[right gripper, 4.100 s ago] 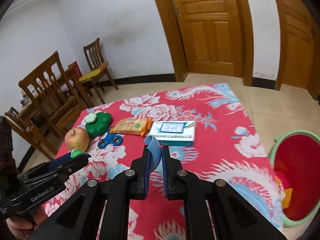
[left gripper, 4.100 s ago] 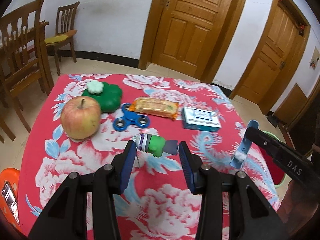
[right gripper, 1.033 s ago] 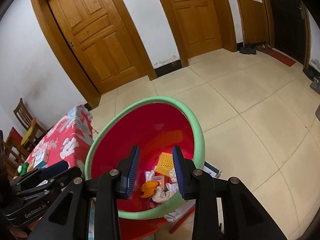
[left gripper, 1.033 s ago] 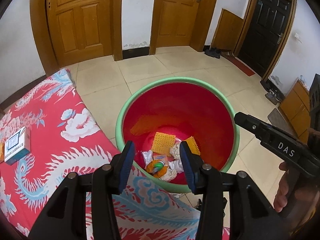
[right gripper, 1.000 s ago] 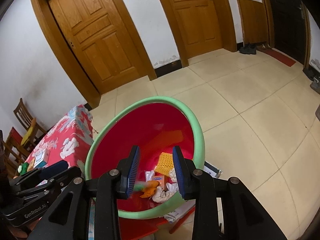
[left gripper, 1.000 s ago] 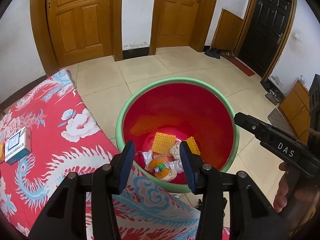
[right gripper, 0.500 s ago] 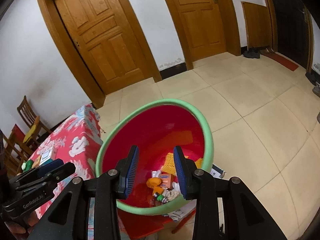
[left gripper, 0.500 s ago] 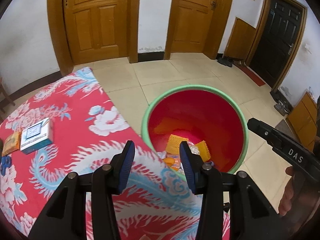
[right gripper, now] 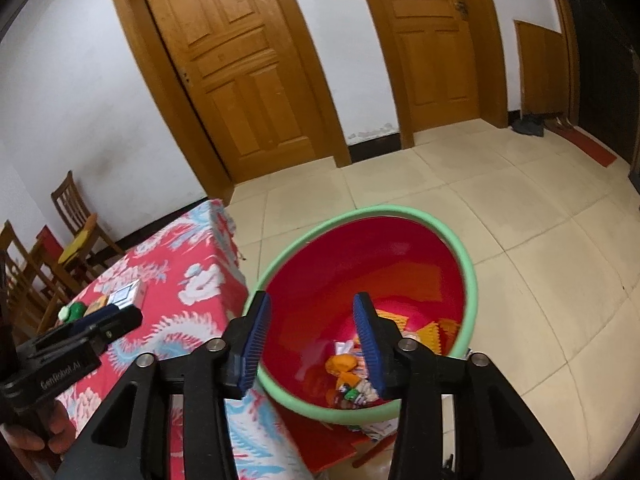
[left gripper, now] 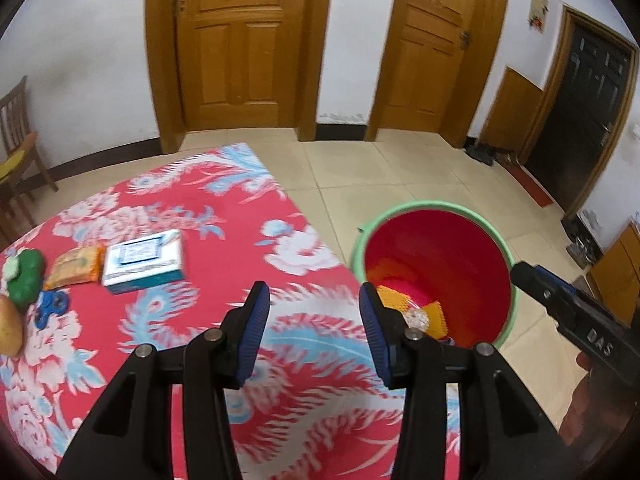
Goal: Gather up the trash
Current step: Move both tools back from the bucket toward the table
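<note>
- Trash bin [right gripper: 466, 276]: a round red bucket with a pale green rim, upright on the tiled floor just beside the table's corner, mouth open.
- Trash [right gripper: 347, 372] at the bottom of the bin: an orange crumpled piece, white wrappers and a small green bit heaped at the near side; yellow-orange textured sheets [left gripper: 394, 298] lie just beyond them.

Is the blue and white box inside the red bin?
No, the blue and white box lies on the flowered tablecloth, while the red bin stands on the floor beside the table.
</note>
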